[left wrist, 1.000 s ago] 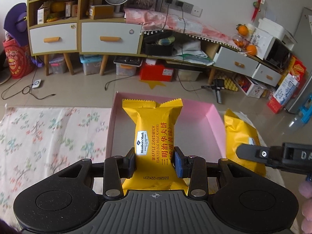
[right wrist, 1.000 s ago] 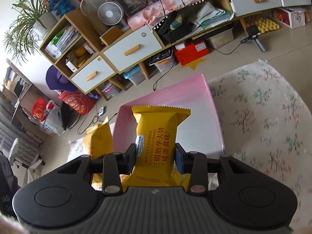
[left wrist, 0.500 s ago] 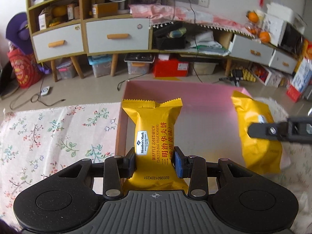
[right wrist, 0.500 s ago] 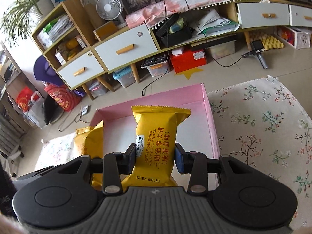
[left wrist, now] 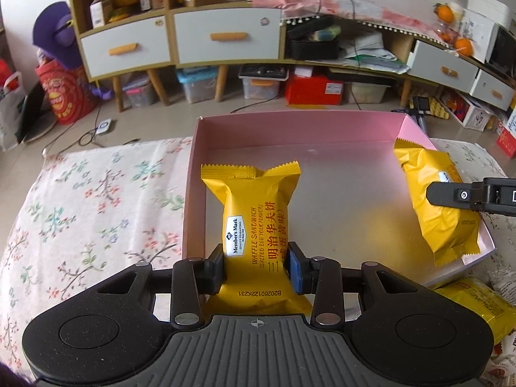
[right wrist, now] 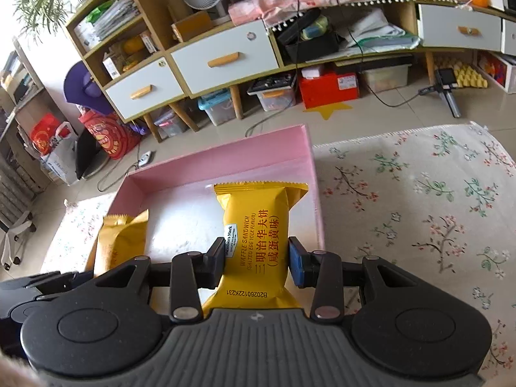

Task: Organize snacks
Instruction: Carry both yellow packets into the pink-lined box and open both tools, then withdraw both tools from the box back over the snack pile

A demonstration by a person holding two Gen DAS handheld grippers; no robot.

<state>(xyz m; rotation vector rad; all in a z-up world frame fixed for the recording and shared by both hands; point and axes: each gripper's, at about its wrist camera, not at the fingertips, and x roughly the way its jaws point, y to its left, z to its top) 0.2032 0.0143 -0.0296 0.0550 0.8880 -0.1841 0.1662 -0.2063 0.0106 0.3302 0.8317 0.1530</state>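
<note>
I have a yellow snack packet in each tool. My left gripper (left wrist: 254, 266) is clamped on one packet (left wrist: 254, 222), the pads pressing its waist from both sides so the wrapper pinches in; the packet stands lengthwise away from me, its crimped far end over the left part of the pink box (left wrist: 300, 129), close to the left wall. My right gripper (right wrist: 256, 262) is clamped the same way on a second packet (right wrist: 258, 225), which hangs over the right side of the box, its far end near the right wall. From the left camera I see that second packet at the box's right edge, tilted, with one black finger of the right gripper across it. From the right camera the first packet shows at the box's left side, partly hidden behind the tool body. I cannot tell whether either packet touches the box floor. The box sits on a flowered cloth (right wrist: 419, 193) that spreads out on both sides of it. Another yellow wrapper (left wrist: 471, 306) lies on the cloth just outside the near right corner of the box
</note>
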